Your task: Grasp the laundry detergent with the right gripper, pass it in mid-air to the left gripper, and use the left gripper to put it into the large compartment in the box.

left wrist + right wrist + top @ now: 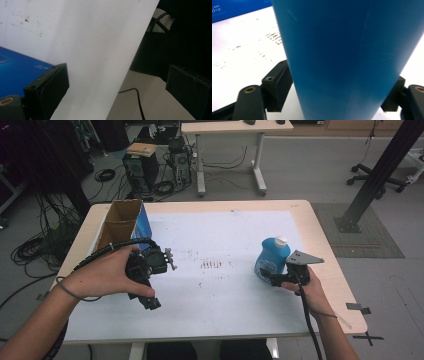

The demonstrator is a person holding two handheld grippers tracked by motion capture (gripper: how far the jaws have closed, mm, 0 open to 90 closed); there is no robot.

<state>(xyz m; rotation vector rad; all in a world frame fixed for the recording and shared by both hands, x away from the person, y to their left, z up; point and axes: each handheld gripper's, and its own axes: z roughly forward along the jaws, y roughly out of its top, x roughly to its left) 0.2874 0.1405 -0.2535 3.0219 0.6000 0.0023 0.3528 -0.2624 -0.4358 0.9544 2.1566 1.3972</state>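
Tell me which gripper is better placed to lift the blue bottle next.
Right. The right gripper has its jaws against both sides of the blue bottle, as its own view shows. The left gripper is across the table by the open cardboard box, its jaws apart.

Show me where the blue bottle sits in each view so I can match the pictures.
High view: blue bottle stands right of centre on the white mat, at the right gripper.
Left gripper view: the bottle is not in it.
Right gripper view: the bottle stands between the jaws.
Shared landmark: the blue box, top left in the right gripper view, lower left in the left gripper view.
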